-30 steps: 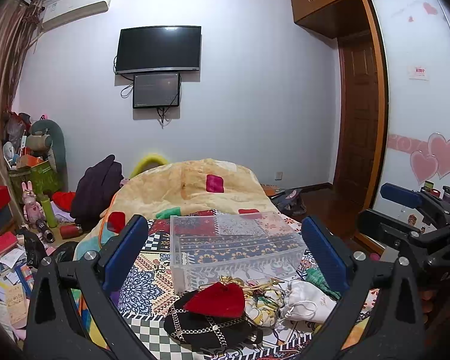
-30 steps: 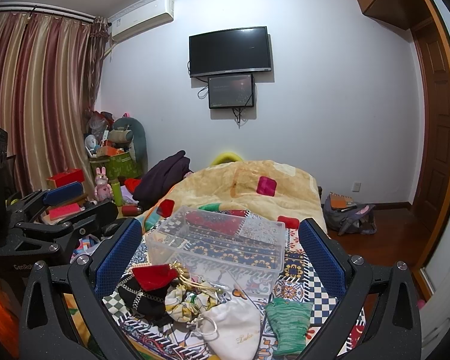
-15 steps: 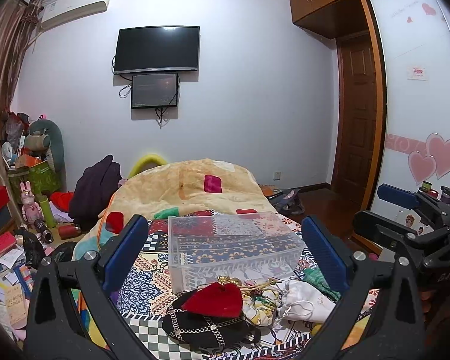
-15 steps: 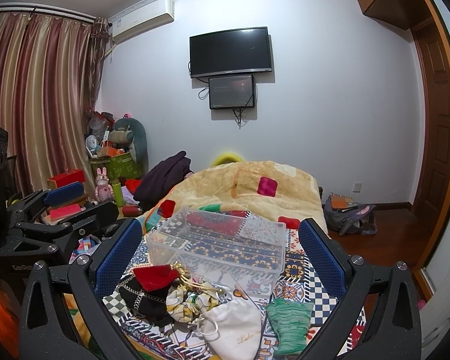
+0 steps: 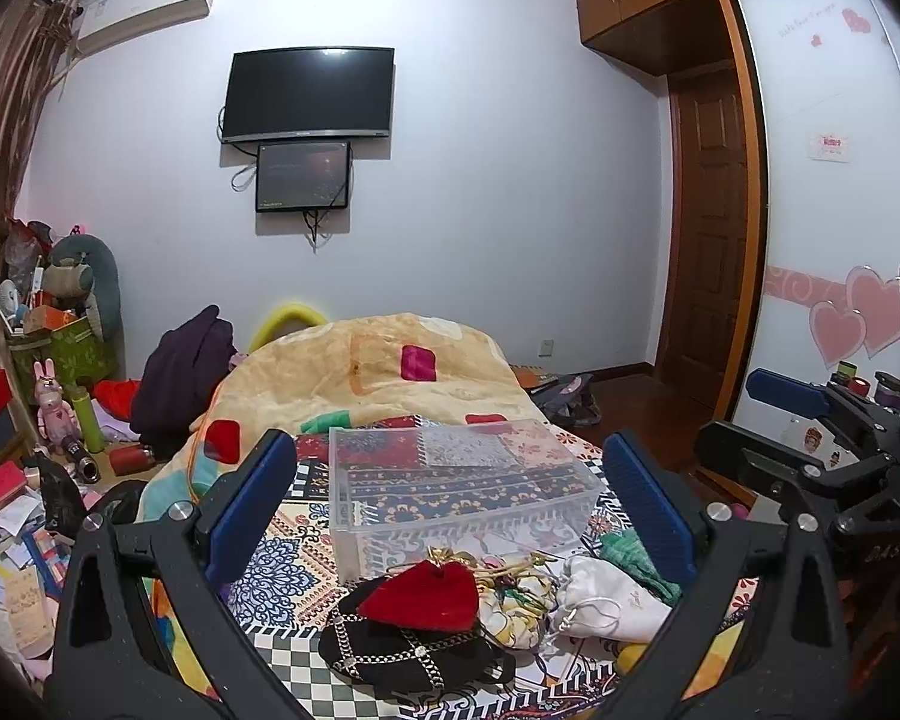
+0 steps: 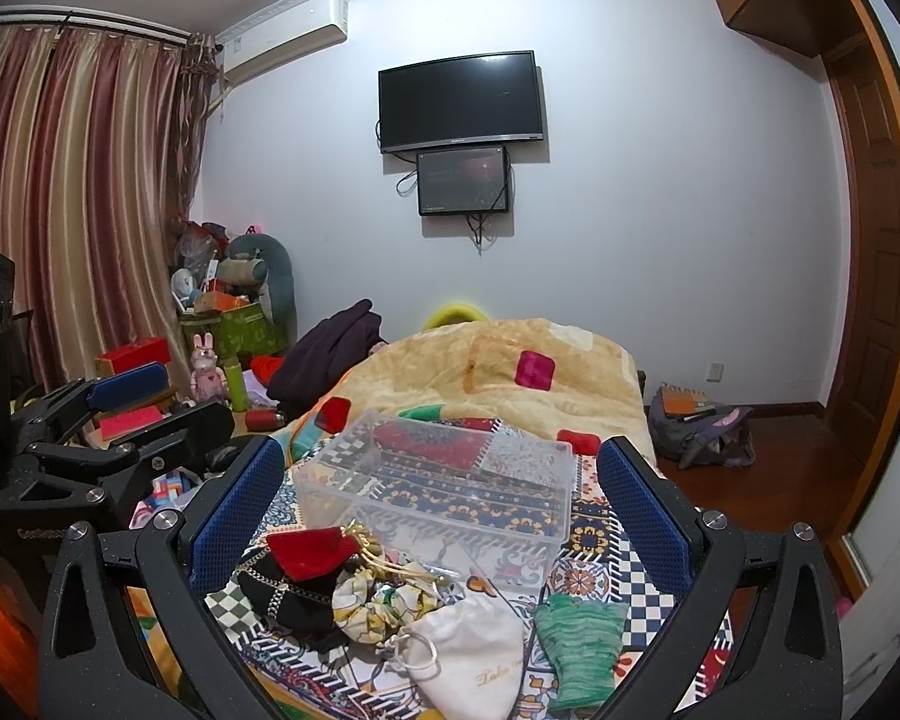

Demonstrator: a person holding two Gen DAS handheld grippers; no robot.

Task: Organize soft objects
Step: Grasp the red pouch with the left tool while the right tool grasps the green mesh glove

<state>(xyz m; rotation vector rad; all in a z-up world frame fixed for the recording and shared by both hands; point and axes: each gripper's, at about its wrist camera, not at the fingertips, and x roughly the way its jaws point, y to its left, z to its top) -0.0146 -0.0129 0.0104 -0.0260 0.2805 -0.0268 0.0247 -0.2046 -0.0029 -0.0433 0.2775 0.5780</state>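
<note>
Lying partly under one another on the bed (image 5: 306, 546), the soft things hide each other: the red velvet pouch (image 5: 423, 597) covers the top of the black chain-trimmed bag (image 5: 402, 651), the floral fabric bundle (image 6: 384, 600) is tucked behind the white drawstring pouch (image 6: 468, 651), and the green knitted piece (image 6: 576, 642) is largely masked by a finger in the left wrist view, where the frame edge also cuts the pile's near side. All five sit in a row just in front of the clear plastic box (image 5: 456, 492), whose inside shows only the patterned bedspread through its walls. Beyond the box a yellow blanket (image 5: 390, 372) is heaped up, with a dark garment (image 5: 180, 372) beside it. The wall behind carries a television (image 5: 309, 93) with a smaller screen below, an air conditioner high up, striped curtains (image 6: 72, 204) and cluttered toys and boxes on the floor to one side, a wooden door on the other. The left hand-held gripper (image 5: 450, 504) and the right hand-held gripper (image 6: 441, 510) each hang above the pile with fingers spread wide, gripping nothing
</note>
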